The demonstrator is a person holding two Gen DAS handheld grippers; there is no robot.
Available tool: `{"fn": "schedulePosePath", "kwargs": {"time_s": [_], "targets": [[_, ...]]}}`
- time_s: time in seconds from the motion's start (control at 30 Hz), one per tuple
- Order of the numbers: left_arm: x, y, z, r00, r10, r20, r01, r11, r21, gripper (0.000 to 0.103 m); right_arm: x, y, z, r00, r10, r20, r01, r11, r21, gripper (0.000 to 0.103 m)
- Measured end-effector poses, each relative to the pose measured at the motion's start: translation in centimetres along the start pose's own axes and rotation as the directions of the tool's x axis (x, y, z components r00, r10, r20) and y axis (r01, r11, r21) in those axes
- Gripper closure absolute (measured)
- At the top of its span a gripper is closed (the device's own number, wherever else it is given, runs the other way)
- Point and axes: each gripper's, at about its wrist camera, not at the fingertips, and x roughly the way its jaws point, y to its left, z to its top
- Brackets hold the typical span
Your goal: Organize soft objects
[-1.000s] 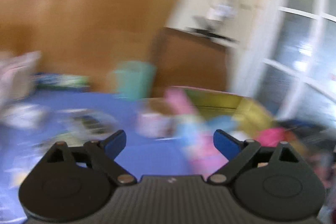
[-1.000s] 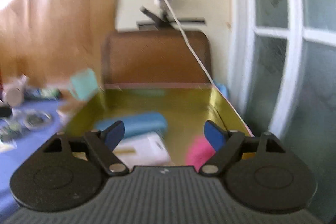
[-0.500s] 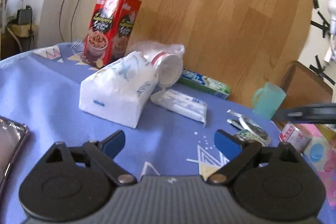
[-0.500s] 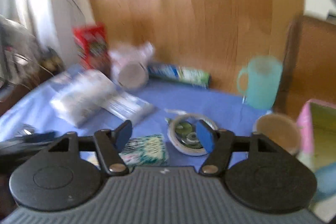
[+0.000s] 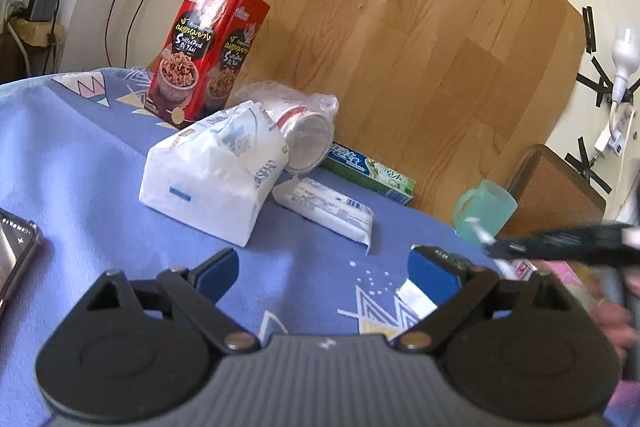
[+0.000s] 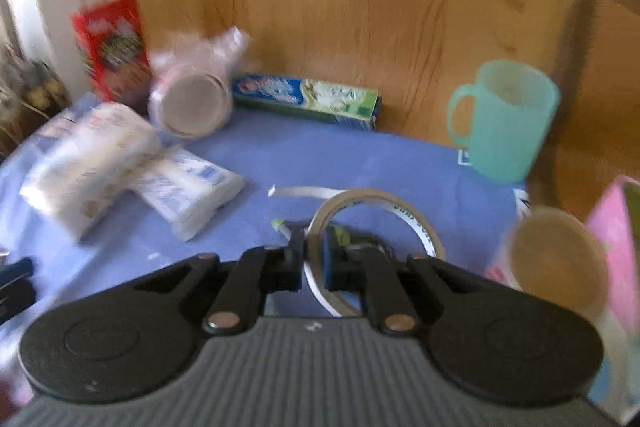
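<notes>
White soft tissue packs, one bulky (image 5: 212, 179) and one flat (image 5: 328, 213), lie untouched on the blue tablecloth (image 5: 80, 163), so sorting seems unfinished; left gripper (image 5: 322, 269) gapes empty near them, right gripper (image 6: 313, 261) pinches a clear tape ring's (image 6: 376, 219) rim

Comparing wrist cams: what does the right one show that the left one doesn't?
Right only: the right gripper shut on the tape roll wall, and a brown-topped cup.
Left only: the open left gripper above bare cloth, and a dark flat object at the left edge.
Both: large tissue pack, small tissue pack, red box, toothpaste box, teal mug.
</notes>
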Motion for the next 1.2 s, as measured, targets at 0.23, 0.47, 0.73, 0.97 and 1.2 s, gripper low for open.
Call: {"fn": "schedulePosePath", "kwargs": {"time_s": [0.23, 0.47, 0.73, 0.97, 1.2], "targets": [[0.3, -1.9, -0.2, 0.997, -0.050, -0.065, 0.054, 0.997, 0.056, 0.011, -9.2, 3.8, -9.7, 0.991, 0.130, 0.009, -0.121, 0.946, -0.300, 0.091], [-0.9, -8.9, -2.1, 0.966, -0.141, -0.219, 0.181, 0.967, 0.178, 0.036, -11.3, 3.8, -15.9, 0.993, 0.080, 0.084, -0.049, 0.948, -0.315, 0.050], [1.2, -15.4, -5.8, 0.895, -0.099, -0.435, 0.240, 0.929, 0.281, 0.049, -9.6, 1.1, -17.0, 0.999, 0.028, 0.043, -0.018, 0.976, -0.216, 0.024], [-0.9, -17.2, -6.5, 0.928, -0.032, -0.371, 0.160, 0.934, 0.319, 0.067, -10.3, 1.5, -16.5, 0.988, 0.084, 0.133, -0.055, 0.978, -0.203, 0.035], [-0.9, -24.9, -2.6, 0.927, -0.215, -0.306, 0.325, 0.868, 0.375, 0.068, -16.9, -1.4, -15.3, 0.917, -0.082, 0.390, 0.158, 0.973, -0.166, 0.035]]}}
